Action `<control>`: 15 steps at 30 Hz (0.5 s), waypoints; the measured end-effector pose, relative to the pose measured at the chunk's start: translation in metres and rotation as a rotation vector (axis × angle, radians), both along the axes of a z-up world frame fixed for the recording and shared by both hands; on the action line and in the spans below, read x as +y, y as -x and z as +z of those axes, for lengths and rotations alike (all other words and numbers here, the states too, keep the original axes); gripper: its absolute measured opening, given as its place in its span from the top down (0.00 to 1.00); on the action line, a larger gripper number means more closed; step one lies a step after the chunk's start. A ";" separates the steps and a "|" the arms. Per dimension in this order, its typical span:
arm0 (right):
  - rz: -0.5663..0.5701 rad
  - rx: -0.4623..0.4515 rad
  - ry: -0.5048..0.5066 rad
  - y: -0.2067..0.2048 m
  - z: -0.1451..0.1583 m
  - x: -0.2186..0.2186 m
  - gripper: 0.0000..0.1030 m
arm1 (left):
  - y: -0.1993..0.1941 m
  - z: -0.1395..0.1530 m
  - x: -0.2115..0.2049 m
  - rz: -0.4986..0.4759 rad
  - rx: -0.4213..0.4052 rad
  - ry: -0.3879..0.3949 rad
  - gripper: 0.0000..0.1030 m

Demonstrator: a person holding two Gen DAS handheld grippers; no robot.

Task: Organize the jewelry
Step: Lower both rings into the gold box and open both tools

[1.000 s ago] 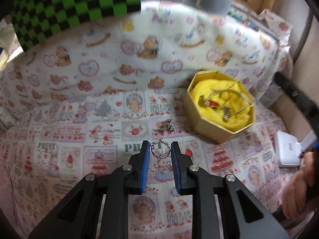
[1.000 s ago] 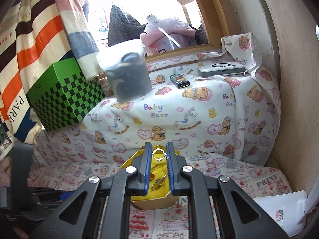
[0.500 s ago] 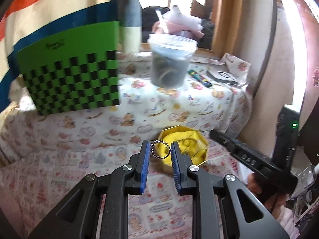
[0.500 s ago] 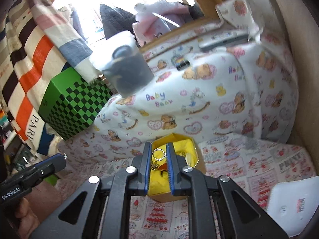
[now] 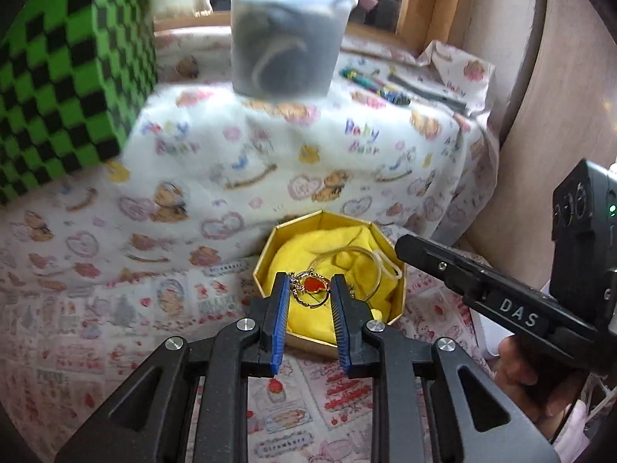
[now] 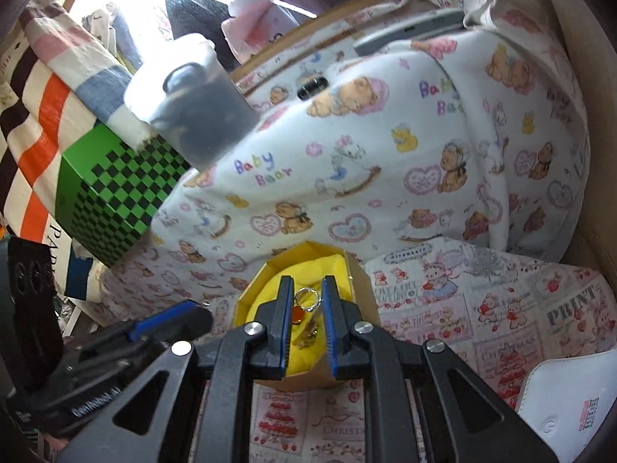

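Observation:
A gold octagonal box (image 5: pixel 399 297) lined with yellow cloth sits on the printed cloth; it also shows in the right wrist view (image 6: pixel 356 274). My left gripper (image 5: pixel 306 289) is shut on a silver ring bracelet (image 5: pixel 299 289) and holds it over the box's near edge, above a red-stone piece (image 5: pixel 314 283) and a clear bangle (image 5: pixel 380 266). My right gripper (image 6: pixel 306 301) is shut on a silver key-ring charm (image 6: pixel 308 296) over the same box. The right gripper body (image 5: pixel 501 301) shows at right in the left view.
A green checkered box (image 5: pixel 58 88) stands back left. A clear plastic tub (image 5: pixel 285 34) sits on the raised ledge behind, with a lighter (image 6: pixel 312 85) and a grey device (image 6: pixel 408 31). A white pad (image 6: pixel 570 401) lies at right by the wooden wall.
My left gripper lifted the ring bracelet off the cloth and carried it right, over the yellow box. My right gripper stayed over the box with its charm and tilted.

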State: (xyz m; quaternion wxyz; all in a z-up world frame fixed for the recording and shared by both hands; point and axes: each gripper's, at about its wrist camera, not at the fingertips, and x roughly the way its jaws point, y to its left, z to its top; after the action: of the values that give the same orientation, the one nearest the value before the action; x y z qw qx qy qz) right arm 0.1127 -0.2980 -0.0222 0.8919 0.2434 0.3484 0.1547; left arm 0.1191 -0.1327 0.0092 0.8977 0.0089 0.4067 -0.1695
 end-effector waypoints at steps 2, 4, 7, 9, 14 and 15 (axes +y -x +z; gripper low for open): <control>0.001 0.010 0.001 -0.003 -0.002 0.000 0.87 | -0.004 -0.006 -0.003 0.003 0.008 -0.011 0.80; 0.001 0.011 0.010 -0.004 -0.003 0.001 0.87 | -0.008 -0.009 -0.004 0.004 0.016 -0.009 0.80; -0.001 0.011 0.028 -0.004 -0.002 0.002 0.87 | -0.011 -0.014 -0.006 0.002 0.021 -0.010 0.80; 0.002 0.010 0.029 -0.003 -0.002 0.002 0.87 | -0.013 -0.016 -0.007 0.007 0.022 -0.017 0.80; 0.002 0.013 0.031 -0.006 -0.002 0.005 0.87 | -0.013 -0.018 -0.005 0.012 0.007 0.005 0.80; -0.002 0.014 0.031 -0.006 -0.003 0.005 0.87 | -0.013 -0.018 -0.004 0.020 0.002 0.006 0.80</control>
State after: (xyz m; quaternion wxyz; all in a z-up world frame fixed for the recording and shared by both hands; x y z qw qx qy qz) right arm 0.1188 -0.2926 -0.0249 0.8932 0.2308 0.3569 0.1468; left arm 0.1320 -0.1365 -0.0085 0.8990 0.0020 0.4069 -0.1619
